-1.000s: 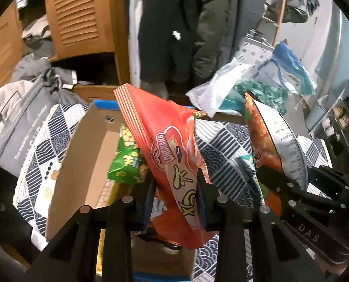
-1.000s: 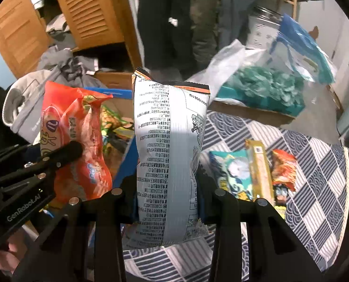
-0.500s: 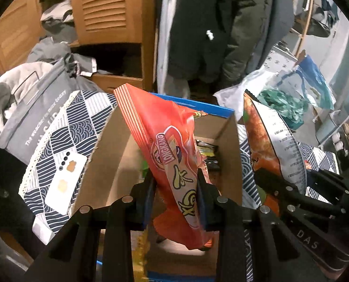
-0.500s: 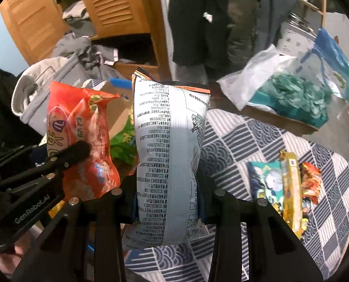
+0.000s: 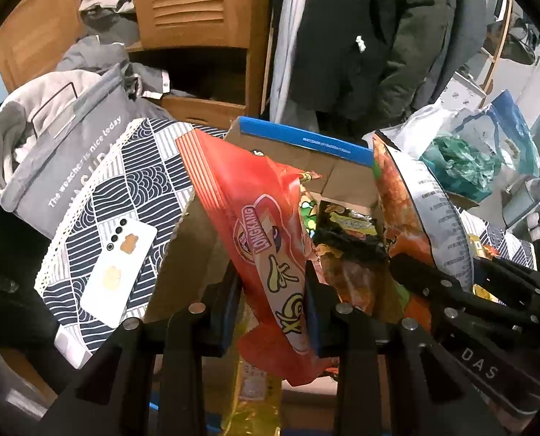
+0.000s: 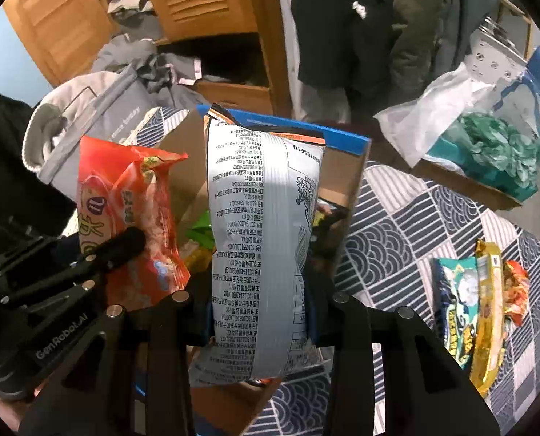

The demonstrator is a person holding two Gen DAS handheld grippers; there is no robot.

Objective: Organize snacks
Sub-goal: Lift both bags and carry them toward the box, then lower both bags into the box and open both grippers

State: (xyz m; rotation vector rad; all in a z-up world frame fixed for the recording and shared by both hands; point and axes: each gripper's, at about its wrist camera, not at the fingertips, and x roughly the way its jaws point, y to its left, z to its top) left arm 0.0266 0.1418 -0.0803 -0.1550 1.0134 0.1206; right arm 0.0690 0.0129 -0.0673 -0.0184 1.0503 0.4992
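Your left gripper [image 5: 271, 309] has its fingers clamped on a red snack bag [image 5: 262, 239], your right gripper [image 6: 259, 312] on a silver snack bag [image 6: 262, 239]. Both bags hang upright, directly above the open cardboard box [image 5: 306, 138], the left nearer its middle.

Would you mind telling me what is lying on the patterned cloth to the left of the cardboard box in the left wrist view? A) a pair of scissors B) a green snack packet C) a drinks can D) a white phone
D: a white phone with its camera lenses showing lies flat on the patterned cloth, just left of the cardboard box.
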